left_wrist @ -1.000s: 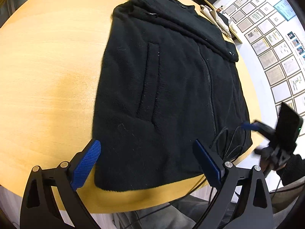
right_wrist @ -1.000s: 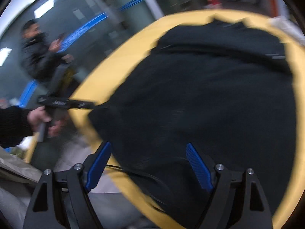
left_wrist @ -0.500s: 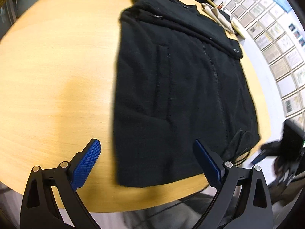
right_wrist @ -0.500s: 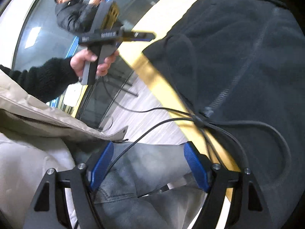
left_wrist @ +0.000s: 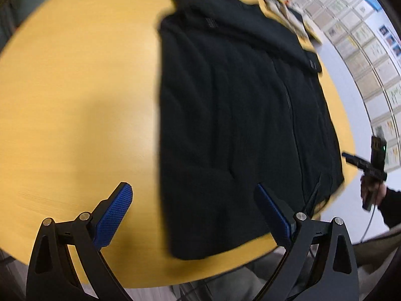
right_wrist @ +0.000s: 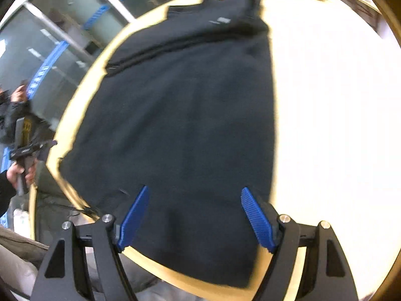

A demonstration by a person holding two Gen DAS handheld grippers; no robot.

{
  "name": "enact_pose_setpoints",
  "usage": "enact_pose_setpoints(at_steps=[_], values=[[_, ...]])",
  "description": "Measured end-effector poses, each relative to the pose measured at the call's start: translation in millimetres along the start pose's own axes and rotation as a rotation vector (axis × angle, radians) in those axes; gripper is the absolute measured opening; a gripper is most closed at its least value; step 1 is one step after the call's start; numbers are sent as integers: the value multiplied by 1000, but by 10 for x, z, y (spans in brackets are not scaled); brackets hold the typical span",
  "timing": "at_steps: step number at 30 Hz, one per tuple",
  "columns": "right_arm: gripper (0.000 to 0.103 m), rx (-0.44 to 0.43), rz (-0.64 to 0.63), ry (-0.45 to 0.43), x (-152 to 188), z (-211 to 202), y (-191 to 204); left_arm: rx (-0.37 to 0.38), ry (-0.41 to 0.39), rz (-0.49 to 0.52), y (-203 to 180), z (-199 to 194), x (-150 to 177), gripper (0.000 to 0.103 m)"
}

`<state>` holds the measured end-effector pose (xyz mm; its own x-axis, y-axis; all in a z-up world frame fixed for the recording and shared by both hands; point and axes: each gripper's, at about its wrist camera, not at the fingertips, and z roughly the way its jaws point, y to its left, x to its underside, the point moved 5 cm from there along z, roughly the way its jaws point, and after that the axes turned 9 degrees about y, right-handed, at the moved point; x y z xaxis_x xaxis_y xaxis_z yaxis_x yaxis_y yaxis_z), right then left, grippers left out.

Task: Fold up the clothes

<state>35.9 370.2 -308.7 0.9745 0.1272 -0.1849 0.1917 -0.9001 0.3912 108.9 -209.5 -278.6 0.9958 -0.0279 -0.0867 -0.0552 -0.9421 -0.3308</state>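
Through your left wrist camera, your left gripper point(left_wrist: 191, 208) hung spread wide with nothing between its blue ribbed pads point(left_wrist: 112, 215), above the near edge of the round yellow wooden table point(left_wrist: 75, 100). The black fleece zip jacket point(left_wrist: 238, 115) lay flat on that table, its collar at the far side and its hem toward you, one sleeve folded across the chest. At the right edge your right gripper point(left_wrist: 351, 159) showed beside the jacket's corner; I could not tell its jaw state there.

Through your right wrist camera, your right gripper point(right_wrist: 194, 212) was also spread and held nothing, poised over the jacket's point(right_wrist: 188, 115) hem. The table point(right_wrist: 325, 100) looked washed out. Your left gripper point(right_wrist: 48, 144) showed far left, off the table's rim.
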Motion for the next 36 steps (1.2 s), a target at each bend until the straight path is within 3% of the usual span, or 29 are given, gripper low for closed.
enact_pose_setpoints(at_steps=[6,11,13,15,16,18,20,21,23,31,36], values=[[81,9,22,61,351,59,-163,64,39,-14,-58,252,58,97],[79,-44,-17,52,308,126,-3,106,17,-47,-21,227,45,96],[75,-49,-36,57,312,146,14,119,15,-50,-15,226,69,90],[70,-48,-46,63,326,121,-21,111,18,-42,-27,234,129,74],[65,-44,-46,63,329,113,-35,93,18,-38,-10,244,171,69],[54,-27,-43,56,334,136,-76,57,15,-42,45,240,224,46],[37,9,-36,47,345,143,-117,28,14,-44,75,237,256,33],[34,27,-30,44,353,144,-125,16,22,-40,76,242,286,29],[22,57,-22,45,368,148,-127,-9,36,-31,79,247,351,23],[11,47,15,151,524,227,13,-17,122,-50,127,157,779,13],[10,-69,29,126,497,-84,318,31,110,-54,50,-202,863,10]])
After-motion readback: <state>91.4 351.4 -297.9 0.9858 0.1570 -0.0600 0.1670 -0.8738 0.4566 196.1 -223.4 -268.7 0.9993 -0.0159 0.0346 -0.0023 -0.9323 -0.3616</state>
